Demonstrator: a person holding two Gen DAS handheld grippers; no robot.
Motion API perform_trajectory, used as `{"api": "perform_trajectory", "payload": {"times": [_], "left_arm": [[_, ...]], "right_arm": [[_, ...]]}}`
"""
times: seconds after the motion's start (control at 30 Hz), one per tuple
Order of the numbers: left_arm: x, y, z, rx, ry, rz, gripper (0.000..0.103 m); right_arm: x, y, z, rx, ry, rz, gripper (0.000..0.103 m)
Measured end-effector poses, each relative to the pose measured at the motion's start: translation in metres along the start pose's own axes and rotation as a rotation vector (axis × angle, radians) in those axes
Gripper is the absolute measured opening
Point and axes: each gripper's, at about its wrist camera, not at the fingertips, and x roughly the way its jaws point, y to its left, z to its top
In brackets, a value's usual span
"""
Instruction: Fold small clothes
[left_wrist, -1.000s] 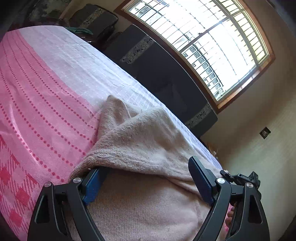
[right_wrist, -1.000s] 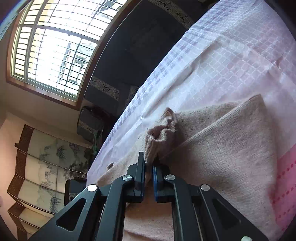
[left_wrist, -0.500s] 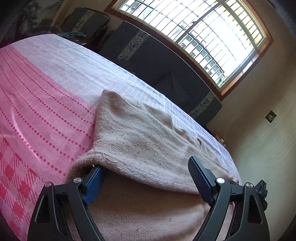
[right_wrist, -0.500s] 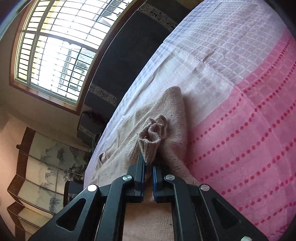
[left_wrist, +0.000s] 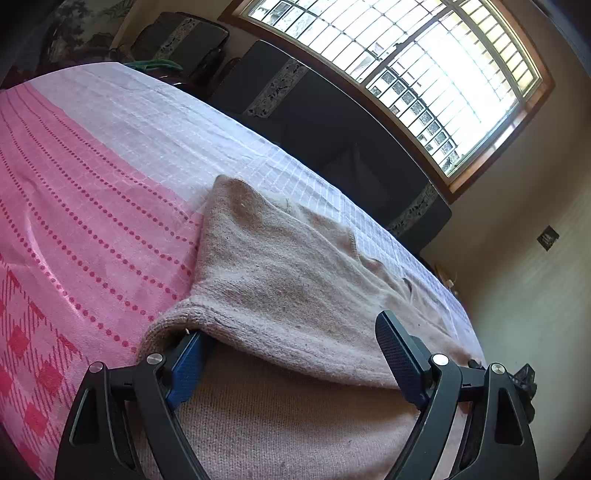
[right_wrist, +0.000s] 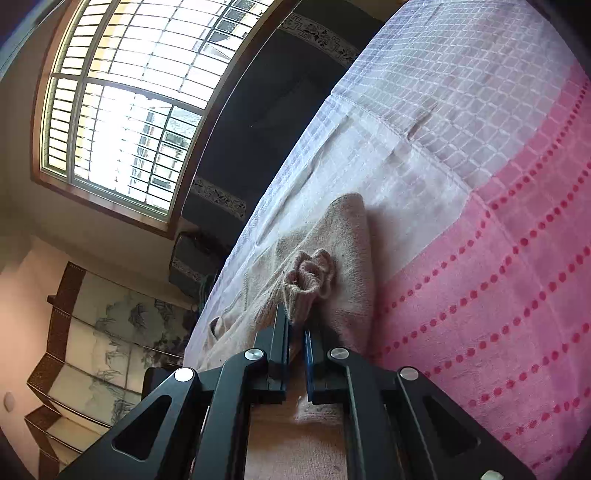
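The right tongs (right_wrist: 295, 325) pinch the sweater (left_wrist: 288, 280) cuff to carry a fold; the left tongs (left_wrist: 291, 354) gape wide, straddling its hem.

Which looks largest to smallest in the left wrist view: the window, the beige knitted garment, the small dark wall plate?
1. Beige knitted garment, though it lies nearest the camera, which inflates it.
2. Window.
3. Small dark wall plate, by far the smallest.
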Motion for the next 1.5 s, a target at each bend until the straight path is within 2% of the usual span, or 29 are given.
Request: {"api": "perform_trajectory", "payload": {"times": [0.1, 0.13, 0.2, 0.27, 0.3, 0.33, 0.43, 0.5, 0.6, 0.77, 1.0, 1.2, 1.3, 1.37, 1.43, 1.47, 1.5], "left_arm": [[0.000, -0.001, 0.000, 0.002, -0.003, 0.005, 0.086], [-0.001, 0.000, 0.001, -0.002, -0.008, 0.005, 0.086], [-0.001, 0.001, 0.001, -0.013, -0.018, 0.003, 0.086], [-0.001, 0.001, 0.002, -0.017, -0.021, 0.004, 0.086], [-0.001, 0.001, 0.002, -0.018, -0.022, 0.004, 0.086], [-0.001, 0.001, 0.002, -0.018, -0.021, 0.006, 0.086], [-0.001, 0.000, 0.002, -0.017, -0.017, 0.005, 0.086], [-0.001, -0.001, 0.002, -0.013, -0.017, 0.010, 0.086], [-0.001, -0.003, 0.002, -0.011, -0.015, 0.012, 0.086], [-0.001, -0.003, 0.002, -0.010, -0.014, 0.014, 0.086], [0.002, -0.005, 0.002, 0.005, -0.006, 0.034, 0.086], [0.004, -0.006, 0.003, 0.009, 0.002, 0.030, 0.088], [0.004, -0.004, 0.004, 0.002, 0.005, 0.016, 0.088], [0.005, -0.012, 0.004, 0.052, 0.041, 0.043, 0.088], [-0.002, -0.022, 0.001, 0.105, 0.073, 0.074, 0.088], [-0.011, -0.027, -0.002, 0.117, 0.076, 0.078, 0.088], [-0.022, -0.030, -0.006, 0.123, 0.079, 0.053, 0.088]], "right_arm": [[0.006, 0.014, 0.006, -0.014, 0.012, -0.007, 0.008], [0.008, 0.020, 0.010, 0.007, 0.012, 0.020, 0.008], [0.009, 0.042, 0.021, 0.023, -0.007, 0.110, 0.008], [0.001, 0.072, 0.030, -0.012, -0.064, 0.293, 0.008], [-0.006, 0.086, 0.032, -0.083, -0.102, 0.295, 0.007], [-0.007, 0.091, 0.032, -0.139, -0.123, 0.242, 0.007], [0.012, 0.044, 0.023, -0.067, -0.046, 0.056, 0.007], [0.012, 0.016, 0.012, -0.044, -0.029, -0.015, 0.008], [0.005, 0.001, 0.006, -0.006, -0.028, -0.011, 0.008], [0.005, 0.013, 0.004, -0.084, -0.021, -0.084, 0.008], [0.011, 0.005, 0.003, -0.072, 0.016, -0.158, 0.004], [0.009, -0.005, 0.003, -0.033, 0.011, -0.118, 0.003], [-0.002, -0.007, 0.000, -0.001, 0.018, -0.077, 0.013], [-0.032, -0.002, -0.011, -0.016, -0.034, -0.062, 0.022], [-0.065, 0.004, -0.029, -0.073, -0.057, -0.056, 0.040], [-0.084, 0.006, -0.042, -0.101, -0.054, -0.038, 0.042], [-0.101, 0.006, -0.055, -0.122, -0.043, -0.010, 0.050]]}}
